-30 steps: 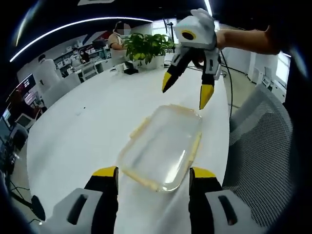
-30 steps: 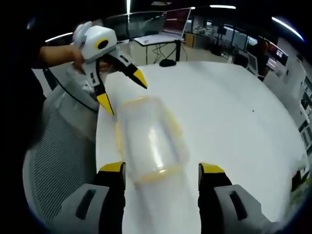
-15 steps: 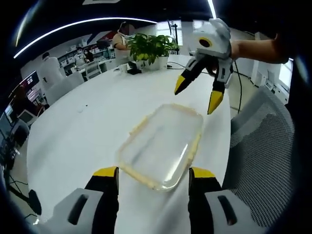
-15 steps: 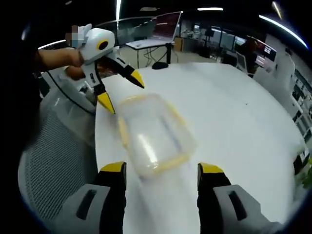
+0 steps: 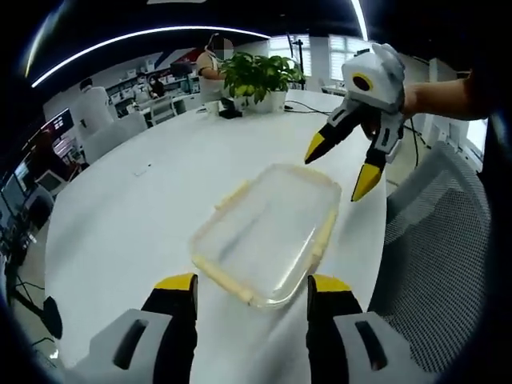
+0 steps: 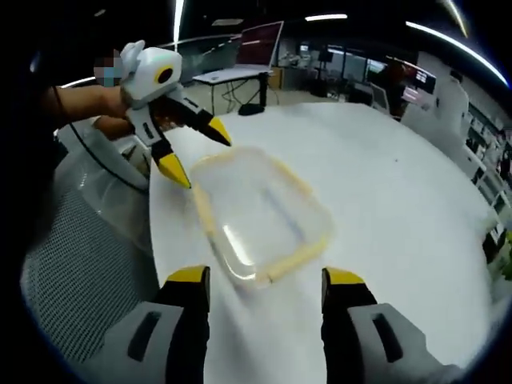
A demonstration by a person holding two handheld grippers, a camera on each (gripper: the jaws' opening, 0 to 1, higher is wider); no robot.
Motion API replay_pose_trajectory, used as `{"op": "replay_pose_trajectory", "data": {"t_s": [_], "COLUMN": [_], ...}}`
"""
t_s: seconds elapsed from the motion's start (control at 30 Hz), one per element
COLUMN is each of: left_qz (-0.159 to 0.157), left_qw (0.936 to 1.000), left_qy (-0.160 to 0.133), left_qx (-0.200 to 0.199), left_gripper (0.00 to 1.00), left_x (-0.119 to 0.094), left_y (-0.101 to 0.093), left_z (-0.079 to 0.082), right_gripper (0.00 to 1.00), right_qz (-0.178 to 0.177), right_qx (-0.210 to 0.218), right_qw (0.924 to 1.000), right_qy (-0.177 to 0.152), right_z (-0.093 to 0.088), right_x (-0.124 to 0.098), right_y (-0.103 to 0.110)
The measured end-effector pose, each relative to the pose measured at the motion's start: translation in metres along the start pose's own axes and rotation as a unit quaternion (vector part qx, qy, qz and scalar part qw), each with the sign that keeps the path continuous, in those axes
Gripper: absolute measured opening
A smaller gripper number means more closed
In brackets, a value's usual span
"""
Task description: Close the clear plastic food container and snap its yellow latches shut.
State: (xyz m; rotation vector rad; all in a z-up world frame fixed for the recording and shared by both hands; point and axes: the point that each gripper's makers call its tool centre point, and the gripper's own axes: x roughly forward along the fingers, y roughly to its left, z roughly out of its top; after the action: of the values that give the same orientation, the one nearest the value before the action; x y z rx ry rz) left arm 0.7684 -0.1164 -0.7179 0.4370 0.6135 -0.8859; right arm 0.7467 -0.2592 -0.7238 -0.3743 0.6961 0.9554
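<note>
A clear plastic food container (image 5: pixel 268 232) with pale yellow latches along its edges lies on the white table (image 5: pixel 144 216), lid on top. My left gripper (image 5: pixel 244 290) stands open just short of its near end, nothing between the jaws. The right gripper (image 5: pixel 346 166) hovers open beyond the container's far right corner. In the right gripper view the container (image 6: pixel 260 214) lies ahead of my open right gripper (image 6: pixel 264 282), and the left gripper (image 6: pixel 192 154) hangs open at its far left corner, held by a hand.
A grey mesh chair (image 5: pixel 432 264) stands at the table's edge beside the container. Potted green plants (image 5: pixel 256 76) sit at the table's far end. Desks, monitors and people fill the office behind. The chair (image 6: pixel 72 272) shows left in the right gripper view.
Both hands have drifted sideways and slightly back, so the container sits a little farther from each gripper. Both grippers stay open; the container has not moved.
</note>
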Motion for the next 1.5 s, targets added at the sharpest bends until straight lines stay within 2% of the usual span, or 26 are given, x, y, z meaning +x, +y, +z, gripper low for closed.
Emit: {"op": "replay_pose_trajectory", "data": {"t_s": [0.4, 0.87, 1.5], "left_qz": [-0.001, -0.005, -0.009], "left_qw": [1.0000, 1.0000, 0.9999], "left_qy": [0.003, 0.004, 0.006], "left_qx": [0.000, -0.004, -0.006], "left_gripper": [0.47, 0.47, 0.45], "left_x": [0.007, 0.011, 0.028], "left_y": [-0.002, 0.001, 0.026], "left_z": [-0.003, -0.001, 0.012], "right_gripper": [0.47, 0.45, 0.45], "right_qz": [-0.011, -0.012, -0.010], "right_qx": [0.028, 0.036, 0.039], "right_qw": [0.9993, 0.9991, 0.9991], "right_qy": [-0.021, -0.018, -0.013], "right_z": [0.008, 0.008, 0.019], "right_x": [0.008, 0.012, 0.022], "right_y": [-0.001, -0.006, -0.035]}}
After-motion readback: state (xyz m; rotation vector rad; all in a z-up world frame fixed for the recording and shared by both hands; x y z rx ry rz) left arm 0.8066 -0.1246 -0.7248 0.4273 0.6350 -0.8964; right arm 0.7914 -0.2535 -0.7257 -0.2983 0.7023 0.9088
